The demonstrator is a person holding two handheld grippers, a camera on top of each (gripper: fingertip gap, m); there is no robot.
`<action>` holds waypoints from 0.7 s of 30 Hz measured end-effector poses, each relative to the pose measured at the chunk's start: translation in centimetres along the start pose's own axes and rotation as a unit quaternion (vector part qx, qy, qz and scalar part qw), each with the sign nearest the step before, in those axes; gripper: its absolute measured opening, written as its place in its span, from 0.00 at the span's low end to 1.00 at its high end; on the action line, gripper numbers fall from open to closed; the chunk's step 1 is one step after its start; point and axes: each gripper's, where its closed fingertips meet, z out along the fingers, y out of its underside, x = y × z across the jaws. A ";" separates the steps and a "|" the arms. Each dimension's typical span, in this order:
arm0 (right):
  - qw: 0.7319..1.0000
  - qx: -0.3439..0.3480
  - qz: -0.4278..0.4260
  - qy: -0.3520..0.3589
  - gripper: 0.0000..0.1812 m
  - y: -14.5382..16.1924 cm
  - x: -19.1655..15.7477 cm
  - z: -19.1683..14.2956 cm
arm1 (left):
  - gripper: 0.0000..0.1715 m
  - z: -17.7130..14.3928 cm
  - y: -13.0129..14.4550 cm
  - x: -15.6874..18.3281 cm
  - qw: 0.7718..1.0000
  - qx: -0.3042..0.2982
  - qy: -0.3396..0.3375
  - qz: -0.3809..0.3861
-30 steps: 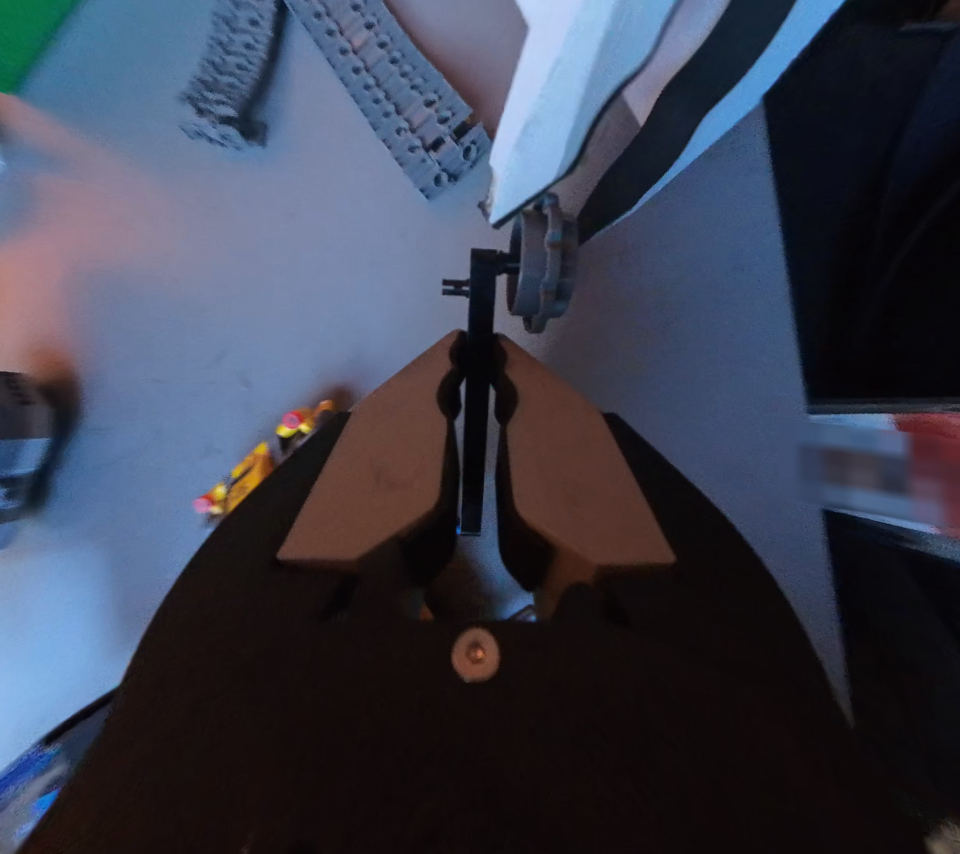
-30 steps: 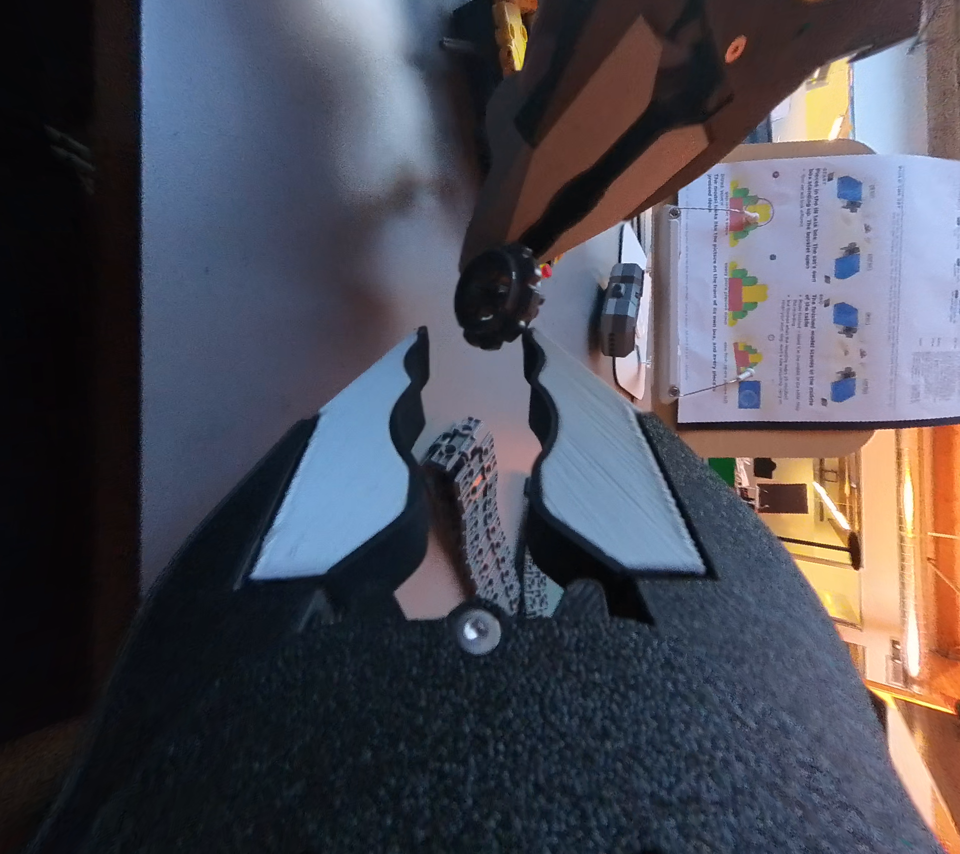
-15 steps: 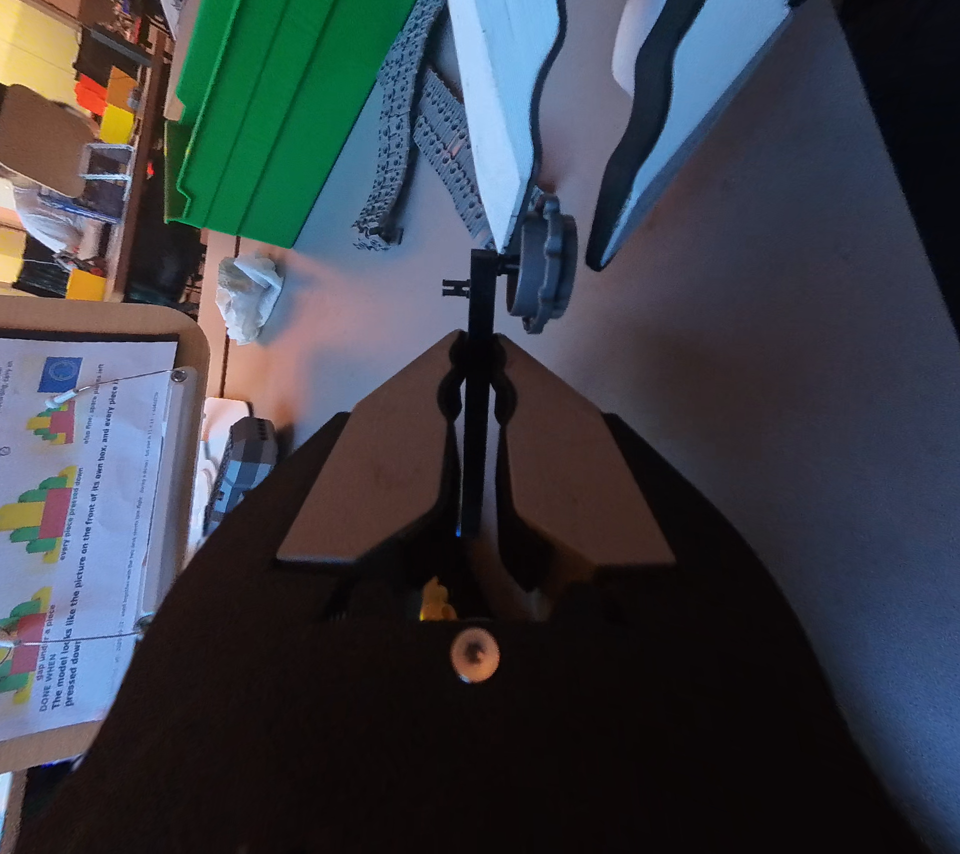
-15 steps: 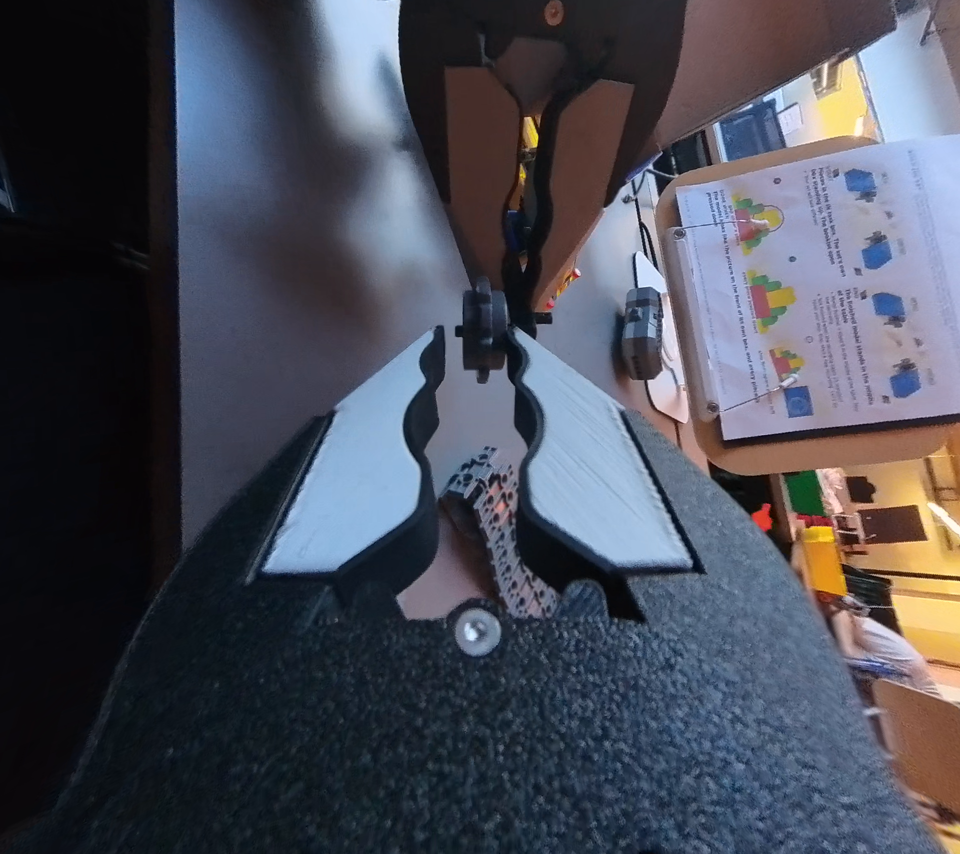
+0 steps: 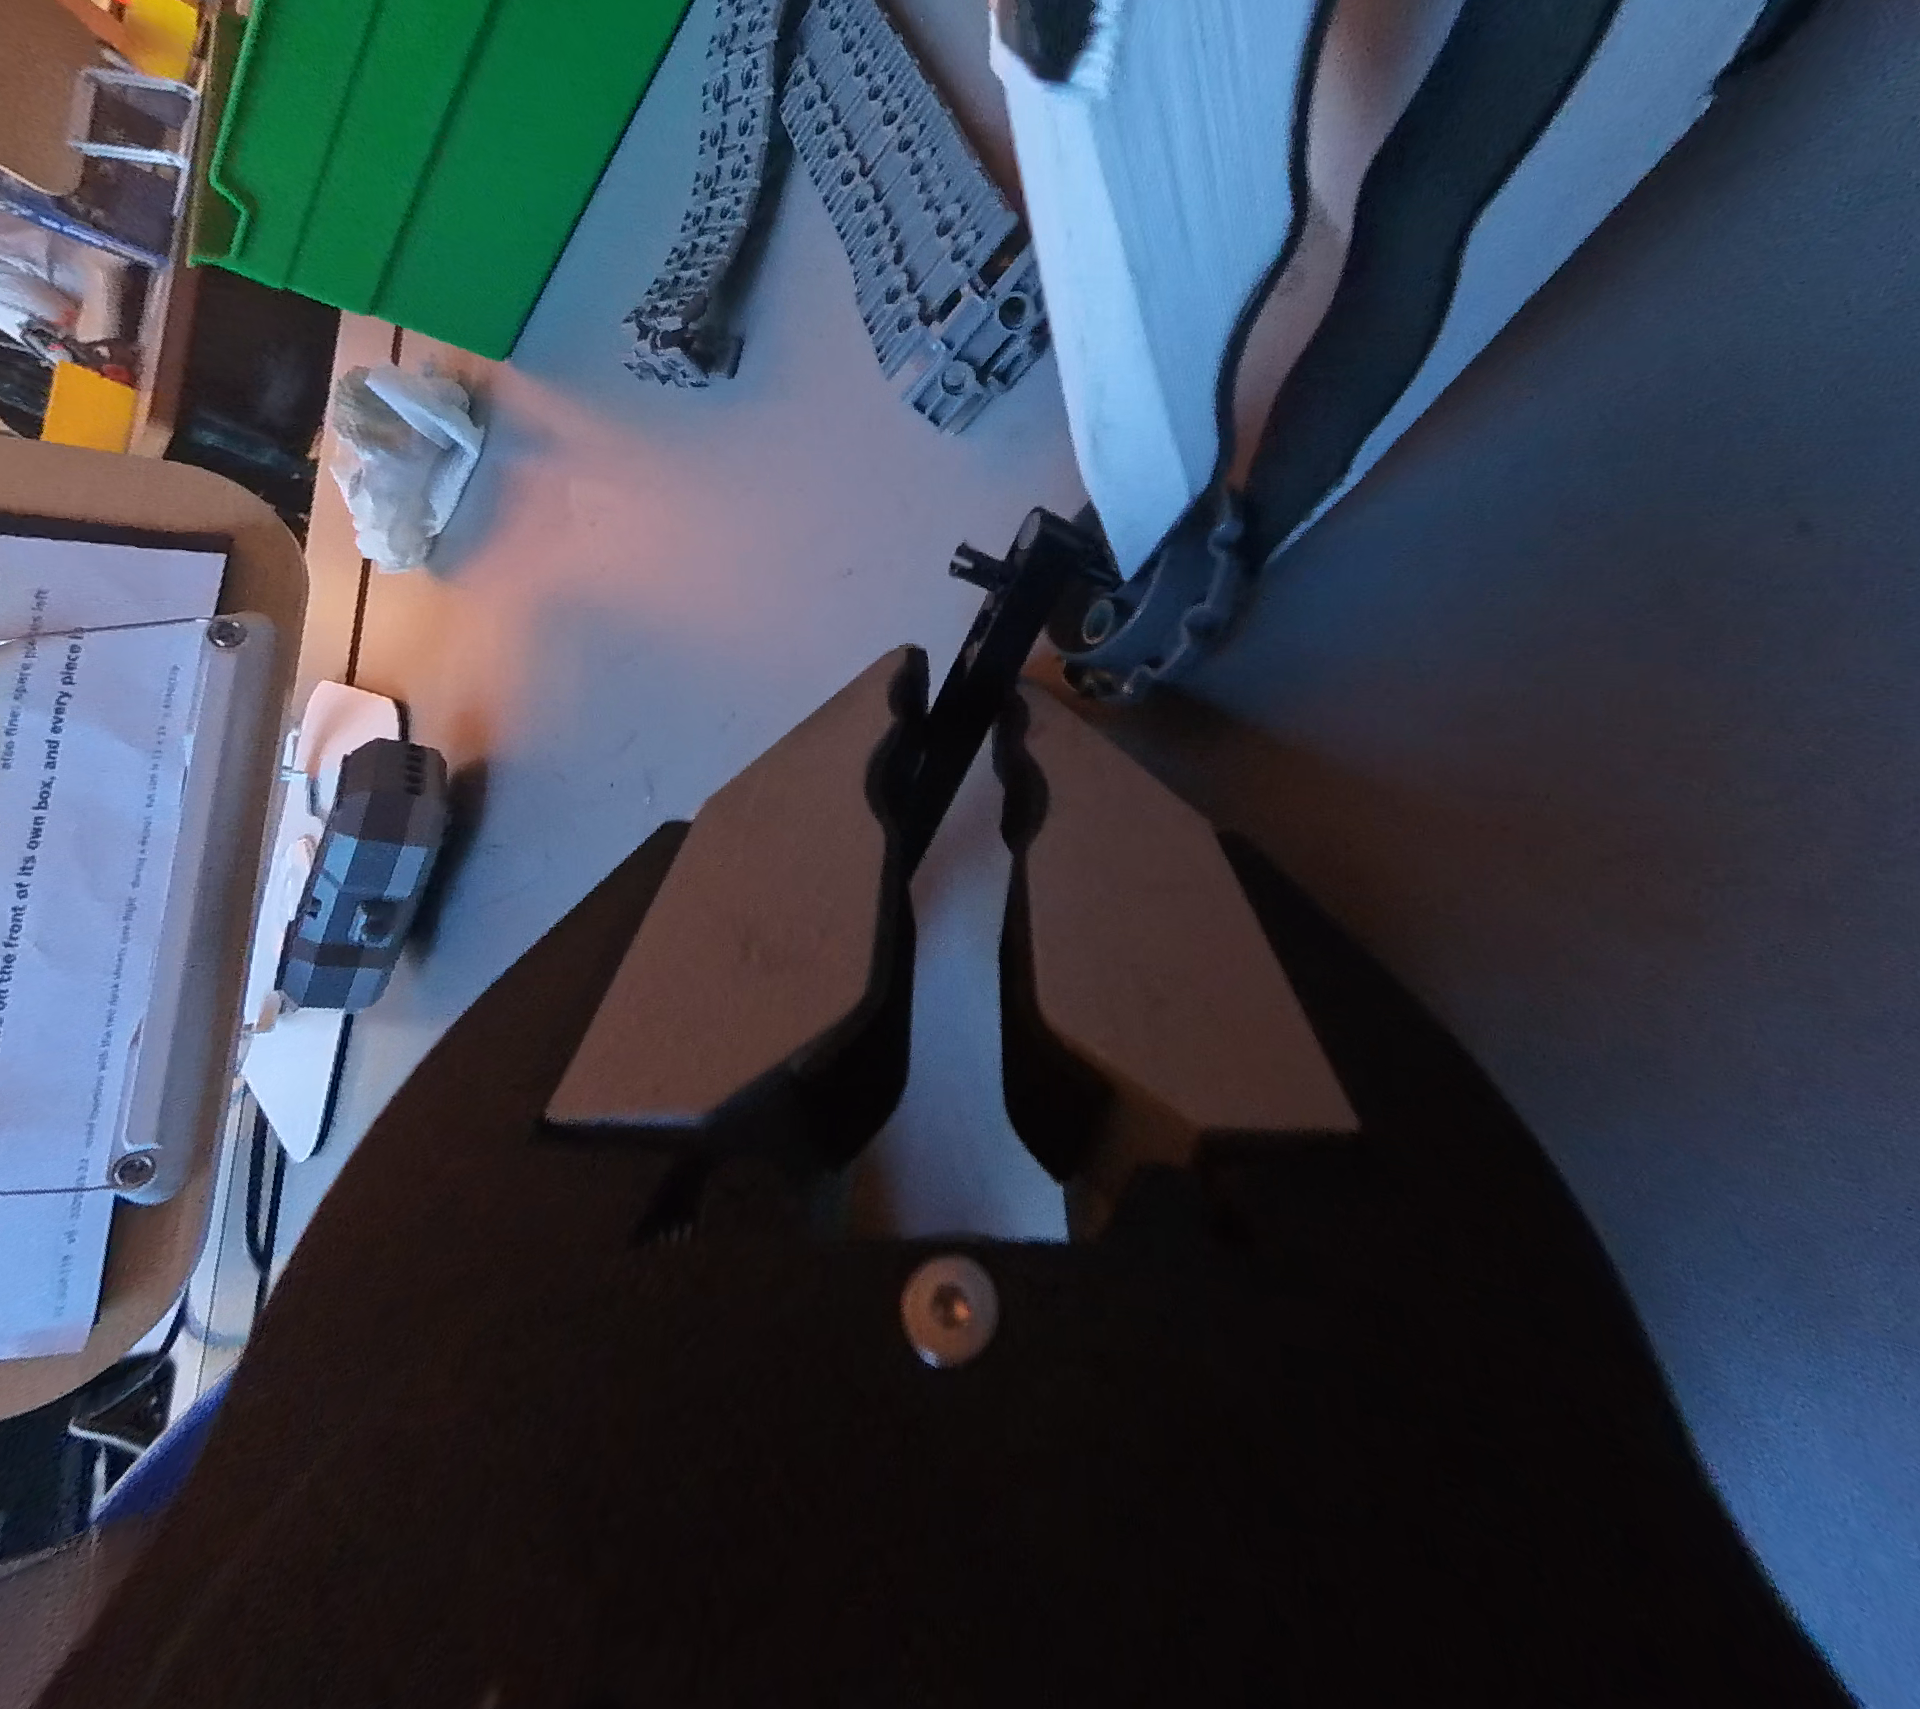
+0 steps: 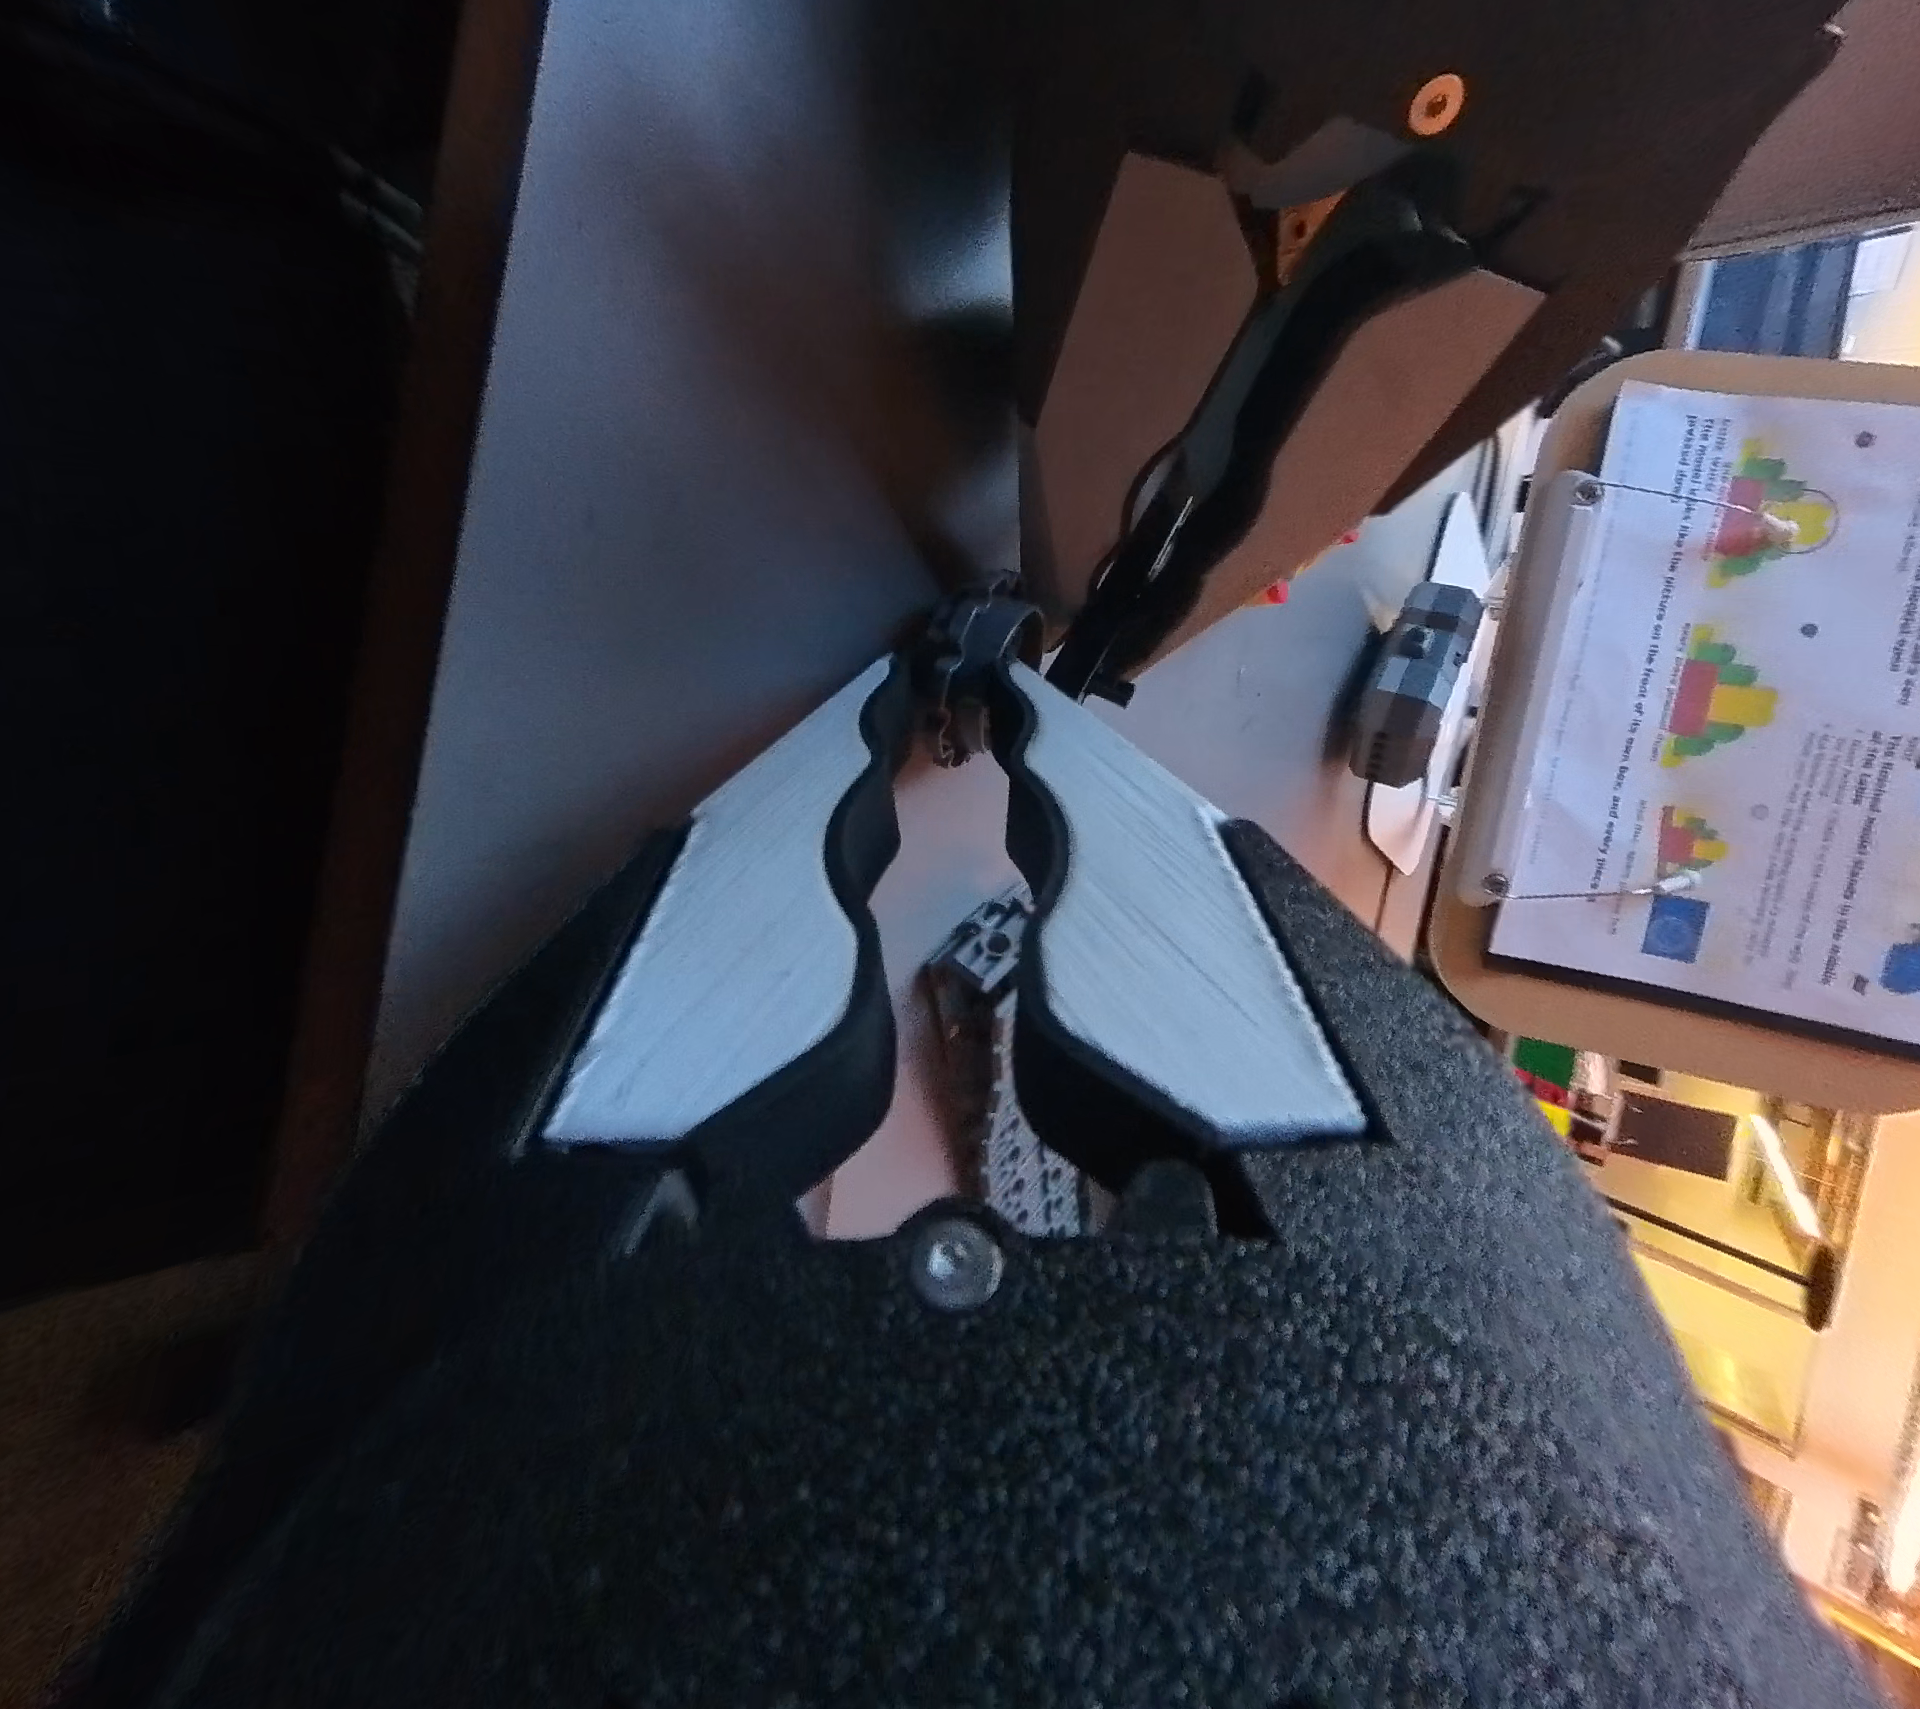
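A dark grey toothed wheel (image 5: 1164,620) sits on the end of a thin black beam (image 5: 987,620) above the grey table (image 5: 644,579). My right gripper (image 6: 956,672), with white fingers and black pads, is shut on the wheel (image 6: 971,651); it also shows in the left wrist view (image 5: 1226,516). My left gripper (image 5: 966,683), with brown fingers, has its jaws a little apart. The beam leans tilted between them, against the left finger. In the right wrist view the left gripper (image 6: 1101,620) comes in from the upper right with the beam (image 6: 1091,651) in it.
A green bin (image 5: 436,49) stands at the back left, with two grey track chains (image 5: 727,101) beside it. A crumpled white scrap (image 5: 405,464), a grey block with a cable (image 5: 364,880) and a board holding a printed sheet (image 5: 83,828) lie left. A dark edge bounds the table (image 6: 457,412). About 4 cm separates my left fingertips from my right.
My right gripper closed on the wheel, which stood between its open fingers before. My left jaws opened slightly and the beam tilted toward the right gripper.
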 end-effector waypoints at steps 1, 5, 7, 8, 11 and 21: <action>1.000 0.000 0.000 -0.009 0.06 0.1 0.0 0.0 | 0.06 0.0 0.0 -0.1 1.000 -0.002 0.000 -0.003; 1.000 -0.002 -0.006 -0.030 0.06 0.1 -0.1 -0.2 | 0.05 -0.1 -0.3 0.0 1.000 0.004 0.003 -0.009; 0.999 0.012 0.034 -0.038 0.06 -0.1 -0.1 -0.3 | 0.06 -0.2 -0.4 0.1 1.000 0.009 0.006 -0.003; 0.996 0.024 0.080 -0.033 0.06 -0.2 0.2 -0.4 | 0.06 -0.3 -0.3 -0.1 1.000 0.013 0.000 -0.002; 0.959 0.087 0.268 -0.013 0.11 -0.1 2.3 -1.9 | 0.04 -0.9 -1.2 -1.4 0.998 0.044 -0.041 0.007; 0.777 0.156 0.602 -0.095 0.20 0.6 3.0 -3.0 | 0.03 -1.1 -2.4 -1.2 0.976 0.036 -0.138 0.165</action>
